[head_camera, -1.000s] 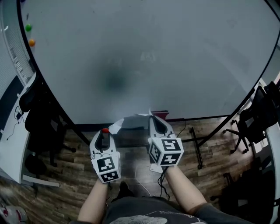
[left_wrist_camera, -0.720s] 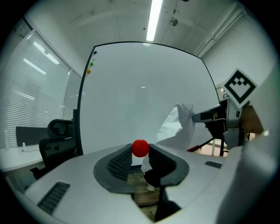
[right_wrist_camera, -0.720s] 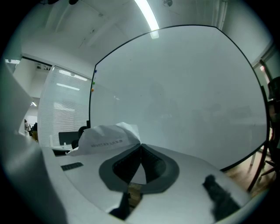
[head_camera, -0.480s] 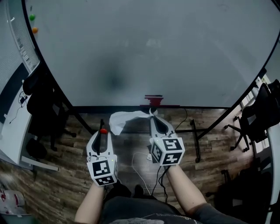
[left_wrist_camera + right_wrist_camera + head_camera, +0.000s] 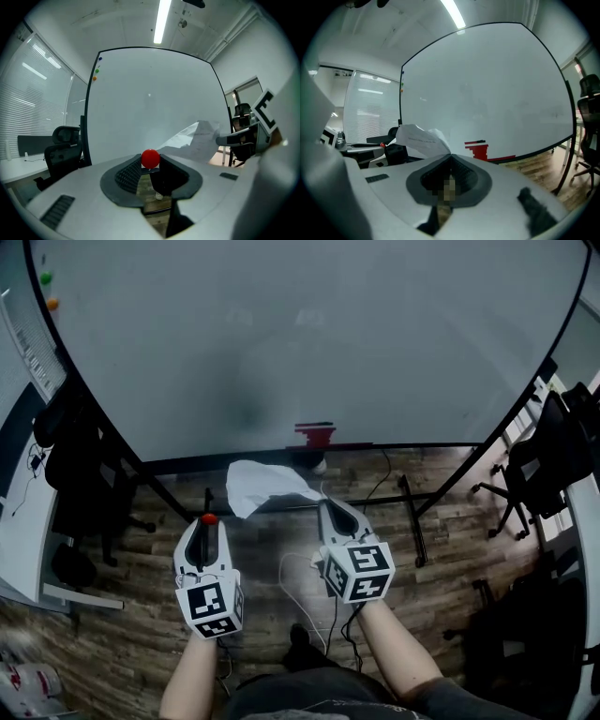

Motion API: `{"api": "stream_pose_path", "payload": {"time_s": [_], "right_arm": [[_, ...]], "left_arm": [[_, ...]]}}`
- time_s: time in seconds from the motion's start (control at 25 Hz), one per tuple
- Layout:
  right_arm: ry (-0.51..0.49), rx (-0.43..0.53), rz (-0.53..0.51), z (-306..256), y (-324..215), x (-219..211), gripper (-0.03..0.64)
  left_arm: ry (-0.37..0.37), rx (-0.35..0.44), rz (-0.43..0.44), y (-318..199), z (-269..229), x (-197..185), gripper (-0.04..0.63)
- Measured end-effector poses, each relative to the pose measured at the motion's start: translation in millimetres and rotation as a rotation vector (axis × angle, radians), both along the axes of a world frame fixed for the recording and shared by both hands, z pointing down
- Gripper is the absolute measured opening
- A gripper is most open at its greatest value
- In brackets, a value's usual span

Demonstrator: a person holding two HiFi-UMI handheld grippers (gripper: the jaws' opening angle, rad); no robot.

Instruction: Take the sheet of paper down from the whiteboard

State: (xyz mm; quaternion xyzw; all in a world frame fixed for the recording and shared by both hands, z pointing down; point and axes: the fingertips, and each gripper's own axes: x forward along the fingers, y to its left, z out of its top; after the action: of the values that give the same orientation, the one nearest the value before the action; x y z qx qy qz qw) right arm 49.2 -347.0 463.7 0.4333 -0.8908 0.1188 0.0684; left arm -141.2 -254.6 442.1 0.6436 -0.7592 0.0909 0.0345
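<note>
Wood-plank floor [image 5: 450,521] lies below a large whiteboard [image 5: 328,334] on a black wheeled stand, with black office chairs at either side. The board's face is blank apart from three small coloured dots near its upper left corner: one blue [image 5: 100,59], one green [image 5: 97,71] and one orange [image 5: 94,78]. One red block [image 5: 314,434] sits on the ledge along the board's lower edge.

Two claws are held side by side in front of the board, apart from each other and well clear of it. The left claw [image 5: 208,521] is closed on one red round-headed magnet [image 5: 150,158], whose ball sits right at the jaw tips. The right claw [image 5: 323,504] has its jaws pinched together on one edge of the single sheet of paper [image 5: 258,486]. The sheet is off the board. It is crumpled and hangs in the air, spreading from the right claw's tips toward the left claw, above the floor and below the board's ledge. Faint print shows on the sheet, too small to read.
</note>
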Motion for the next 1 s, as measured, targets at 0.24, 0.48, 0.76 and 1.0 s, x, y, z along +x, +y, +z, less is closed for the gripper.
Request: {"api": "stream_pose_path", "payload": {"time_s": [0.24, 0.48, 0.76, 1.0], "right_arm": [[0.036, 0.000, 0.039, 0.6, 52.9, -2.3, 0.021], [0.055, 0.002, 0.077, -1.4, 119.3, -4.8, 0.021], [0.080, -0.002, 0.122, 0.6, 194.5, -1.9, 0.021], [0.108, 0.012, 0.134, -2.0, 248.9, -2.0, 0.021]], "left_arm": [[0.019, -0.007, 0.028, 45.8, 7.0, -10.1, 0.124], [0.040, -0.002, 0.070, 106.0, 6.4, -16.2, 0.124], [0.054, -0.003, 0.120, 176.7, 7.1, -16.7, 0.124], [0.040, -0.008, 0.158, 226.8, 6.9, -16.8, 0.124]]}}
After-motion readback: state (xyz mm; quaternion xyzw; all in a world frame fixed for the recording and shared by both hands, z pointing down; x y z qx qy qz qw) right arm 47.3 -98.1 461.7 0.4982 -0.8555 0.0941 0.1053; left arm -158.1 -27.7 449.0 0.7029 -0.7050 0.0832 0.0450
